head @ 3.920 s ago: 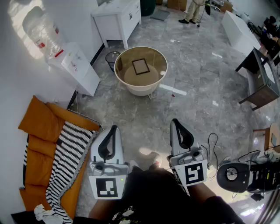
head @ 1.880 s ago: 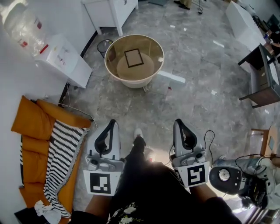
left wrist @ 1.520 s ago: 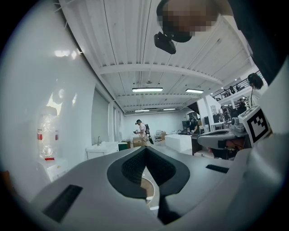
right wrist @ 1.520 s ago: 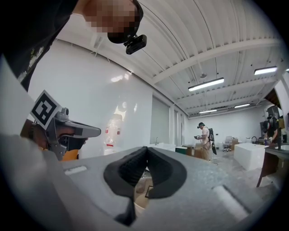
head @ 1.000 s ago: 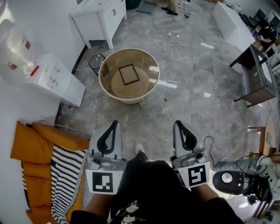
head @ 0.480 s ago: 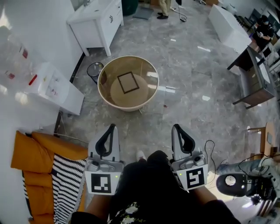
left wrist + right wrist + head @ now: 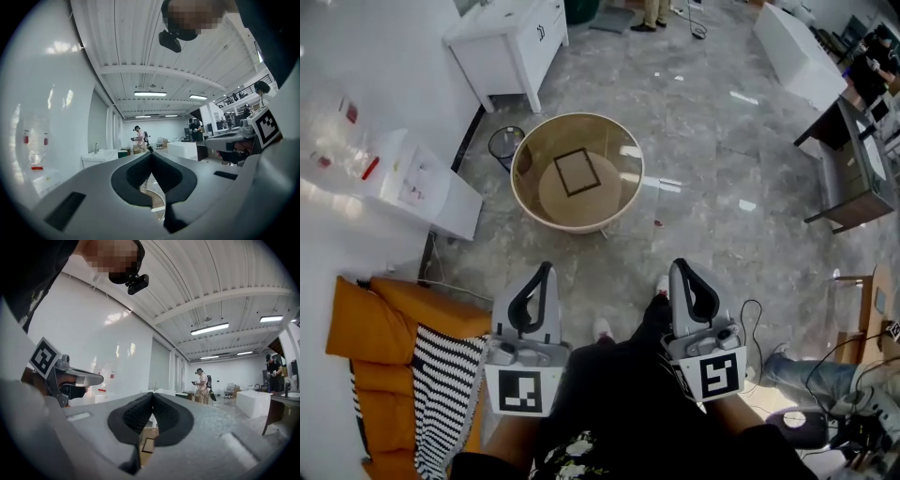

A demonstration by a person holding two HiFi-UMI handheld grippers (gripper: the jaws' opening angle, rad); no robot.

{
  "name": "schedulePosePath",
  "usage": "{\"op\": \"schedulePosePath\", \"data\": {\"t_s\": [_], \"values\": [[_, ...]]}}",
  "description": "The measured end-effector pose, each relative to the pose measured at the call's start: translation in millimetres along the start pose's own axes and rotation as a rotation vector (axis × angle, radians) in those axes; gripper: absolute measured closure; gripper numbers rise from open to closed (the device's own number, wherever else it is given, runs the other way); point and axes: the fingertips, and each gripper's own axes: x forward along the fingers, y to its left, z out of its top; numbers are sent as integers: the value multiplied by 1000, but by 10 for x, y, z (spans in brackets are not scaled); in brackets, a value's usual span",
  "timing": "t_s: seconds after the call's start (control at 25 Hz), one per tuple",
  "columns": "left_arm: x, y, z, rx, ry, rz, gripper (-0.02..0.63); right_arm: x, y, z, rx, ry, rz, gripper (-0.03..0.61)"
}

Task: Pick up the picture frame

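The picture frame (image 7: pixel 577 172), a dark thin rectangle, lies flat in the middle of a round beige table (image 7: pixel 525 192) in the upper part of the head view. My left gripper (image 7: pixel 547 269) and right gripper (image 7: pixel 677 264) are held side by side well short of the table, pointing level toward it. Both are shut with nothing between the pads. In the left gripper view the left gripper (image 7: pixel 151 154) has its pads pressed together, and the table's rim (image 7: pixel 159 206) shows below them. Under the shut right gripper (image 7: pixel 152 394) the picture frame (image 7: pixel 147 445) shows small and dark.
Left of the table are a wire wastebasket (image 7: pixel 504 145), a white box (image 7: pixel 427 183) and a white cabinet (image 7: pixel 502 42). An orange cushion (image 7: pixel 380 328) with a striped blanket (image 7: pixel 441 394) lies at the lower left. A dark desk (image 7: pixel 848 164) and cables (image 7: pixel 752 319) are at the right.
The round table with the frame looks larger and nearer than in the earliest frame. The floor device at the lower right has slid toward the picture's corner. Both grippers stay shut.
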Motion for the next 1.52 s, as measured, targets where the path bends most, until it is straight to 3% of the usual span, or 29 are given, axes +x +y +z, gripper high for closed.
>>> {"op": "schedulePosePath", "data": {"t_s": [0.36,0.68,1.12,1.32,1.52], "values": [[464,-59,-54,-20,27,136,603,441,-494,-155,16,-6,120,581],[1076,-184,163,-32,18,276,603,941,-1099,-176,11,-9,263,581],[1685,-564,279,-45,24,392,603,1202,-1876,-301,26,-15,368,581],[1878,-756,256,5,-11,431,603,1185,-2116,-447,34,11,432,581],[2058,-1082,202,-30,31,461,603,1170,-2406,-537,42,4,473,581]]}}
